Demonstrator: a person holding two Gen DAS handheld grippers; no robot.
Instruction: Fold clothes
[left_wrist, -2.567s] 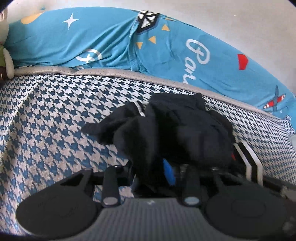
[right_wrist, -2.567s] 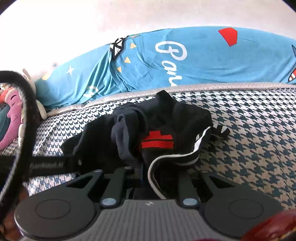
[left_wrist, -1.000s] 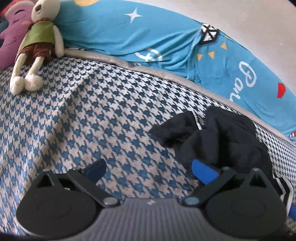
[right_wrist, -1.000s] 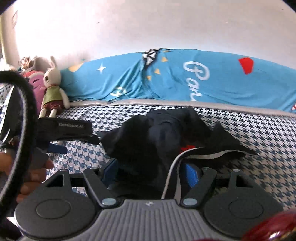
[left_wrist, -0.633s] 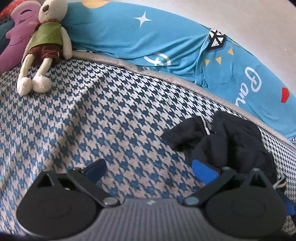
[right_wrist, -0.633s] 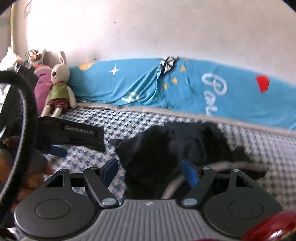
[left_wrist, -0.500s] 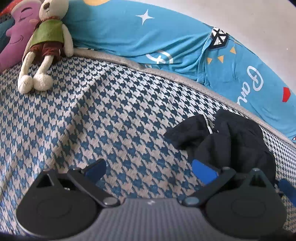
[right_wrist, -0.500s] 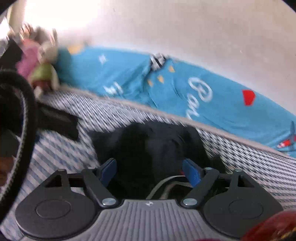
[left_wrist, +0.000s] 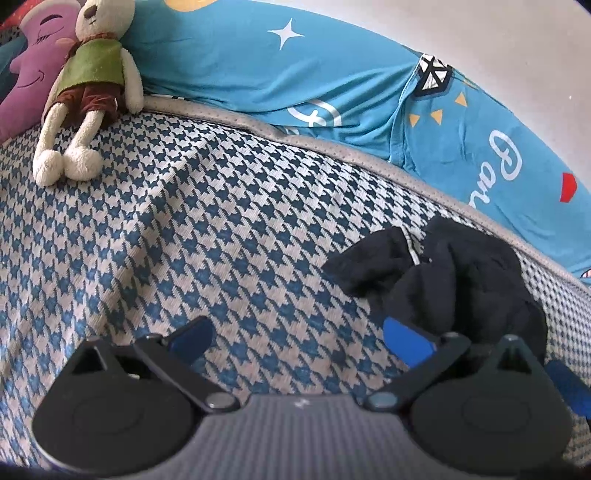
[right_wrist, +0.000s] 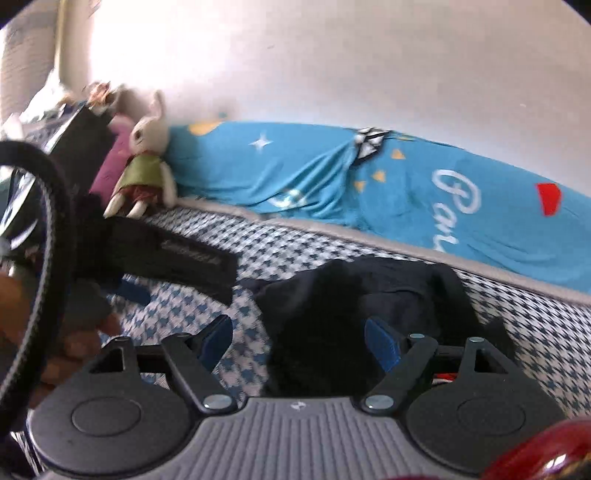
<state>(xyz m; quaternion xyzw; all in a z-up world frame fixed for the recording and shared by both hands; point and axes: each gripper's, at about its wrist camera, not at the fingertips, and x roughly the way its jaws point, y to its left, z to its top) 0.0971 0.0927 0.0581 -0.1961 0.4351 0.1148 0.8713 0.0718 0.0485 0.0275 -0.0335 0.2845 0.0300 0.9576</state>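
A crumpled black garment (left_wrist: 461, 273) with a white stripe lies in a heap on the houndstooth bed cover (left_wrist: 184, 229). My left gripper (left_wrist: 299, 339) stands open over bare cover, and the heap begins at its right fingertip (left_wrist: 406, 343). In the right wrist view the same black garment (right_wrist: 351, 295) lies just ahead of and between the spread fingers of my right gripper (right_wrist: 300, 341), which is open; its pads do not press on the cloth. The left gripper's body (right_wrist: 177, 254) and a hand (right_wrist: 74, 332) show at that view's left.
A rolled blue printed quilt (left_wrist: 332, 85) runs along the wall behind the bed. A plush rabbit (left_wrist: 85, 85) and a purple plush (left_wrist: 29, 74) sit at the far left. The right hand's black loop strap (right_wrist: 55, 221) crosses the left of that view.
Both grippers were shut on the black garment earlier and now stand open, with the heap lying loose. The left view has held still lately. The right gripper has shifted sideways and rolled.
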